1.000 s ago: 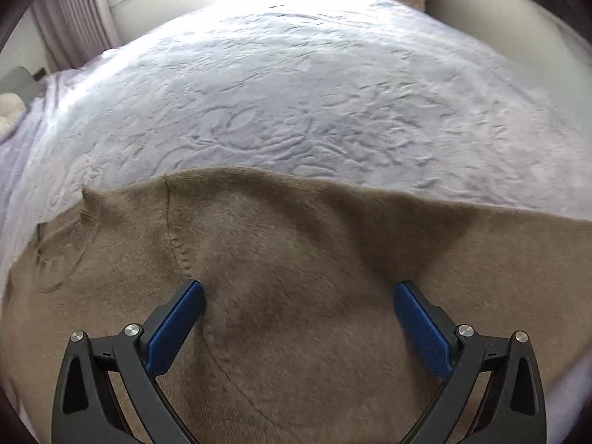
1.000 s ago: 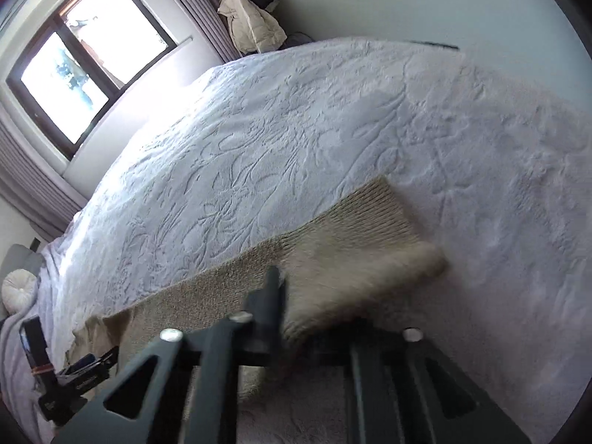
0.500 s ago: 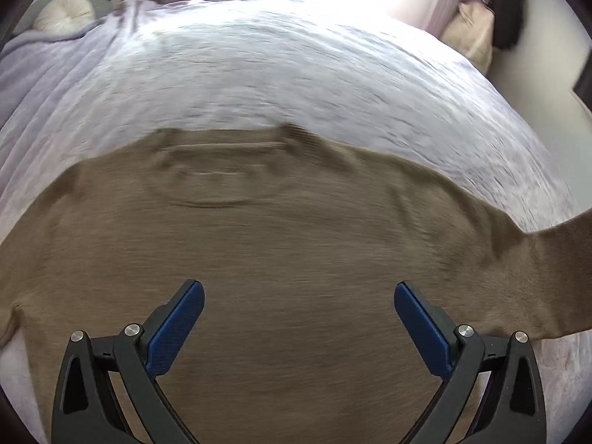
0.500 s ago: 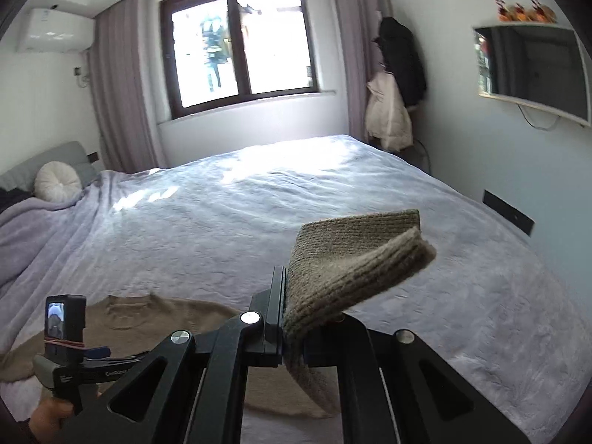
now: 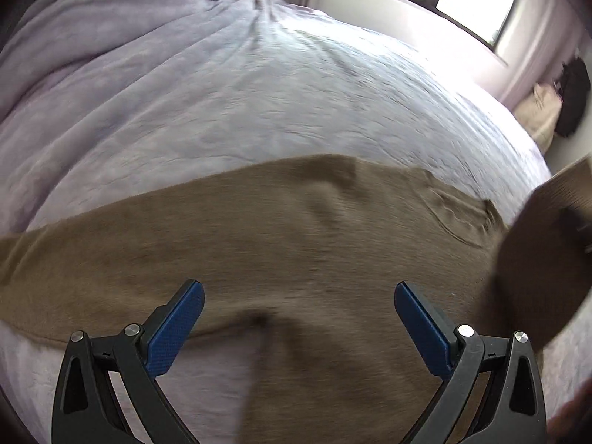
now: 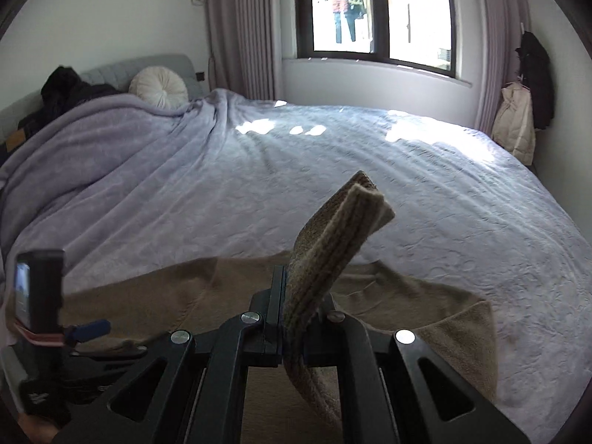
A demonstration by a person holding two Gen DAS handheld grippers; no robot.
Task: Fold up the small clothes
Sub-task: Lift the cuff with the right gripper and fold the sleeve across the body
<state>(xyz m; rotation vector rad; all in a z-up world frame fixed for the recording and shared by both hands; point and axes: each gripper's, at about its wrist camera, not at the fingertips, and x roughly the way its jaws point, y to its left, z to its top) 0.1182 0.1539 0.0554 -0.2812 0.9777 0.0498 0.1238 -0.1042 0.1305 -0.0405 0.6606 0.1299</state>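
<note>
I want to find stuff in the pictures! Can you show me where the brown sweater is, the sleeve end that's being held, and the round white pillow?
brown sweater (image 5: 296,229): left wrist view, middle of its flat body.
sleeve cuff (image 6: 344,229): right wrist view, ribbed end above the right tool.
round white pillow (image 6: 158,86): right wrist view, its centre.

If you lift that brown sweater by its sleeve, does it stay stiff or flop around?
Probably floppy: the sleeve cuff pinched in the right gripper bends over, and the sweater drapes on the bedspread. Its fuzzy knit likely grips rather than slips.
</note>
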